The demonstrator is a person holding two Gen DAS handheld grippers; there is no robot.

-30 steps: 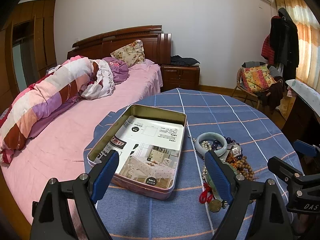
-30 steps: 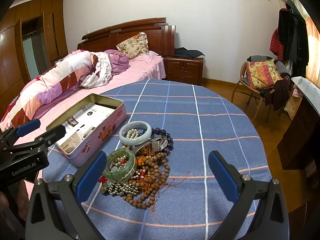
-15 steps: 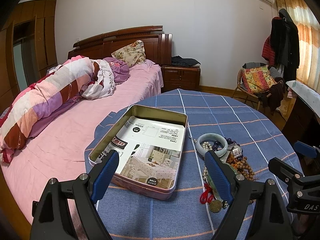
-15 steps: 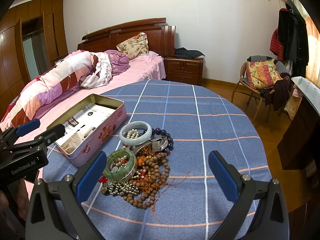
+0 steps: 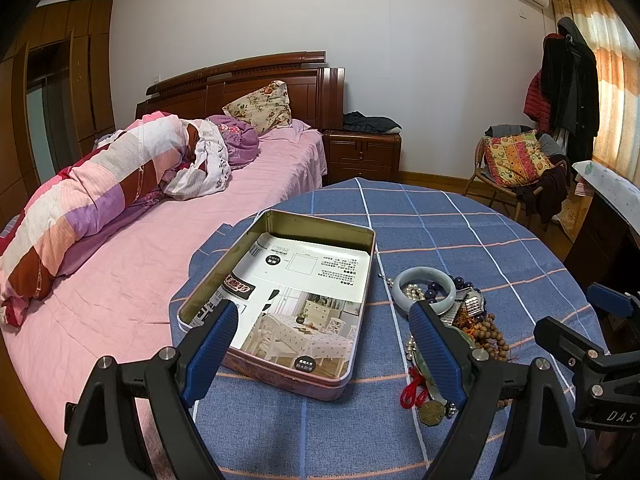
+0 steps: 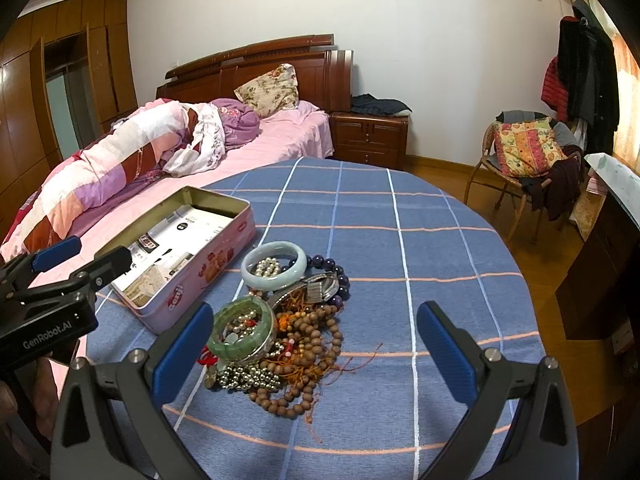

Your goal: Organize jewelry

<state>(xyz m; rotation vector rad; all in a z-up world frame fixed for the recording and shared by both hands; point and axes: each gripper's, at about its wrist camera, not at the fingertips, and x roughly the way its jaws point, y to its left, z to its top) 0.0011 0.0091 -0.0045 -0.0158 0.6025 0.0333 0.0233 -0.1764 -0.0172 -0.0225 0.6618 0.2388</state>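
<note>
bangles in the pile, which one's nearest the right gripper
The darker green segmented bangle, right beside the right gripper; the pale jade bangle lies farther back, near the tin.

Hidden, cropped and unreadable bits

In the left wrist view, the left gripper [image 5: 322, 338] has its right finger [image 5: 436, 356] covering the green bangle [image 5: 466, 336] and part of the bead pile [image 5: 490, 334] at 3 o'clock of the tin [image 5: 362, 334]; the print on the paper lining [image 5: 320, 264] is too small to read. In the right wrist view, the tin's near wall [image 6: 192, 286] hides part of its floor, and both gripper handles run off the bottom edge.
</note>
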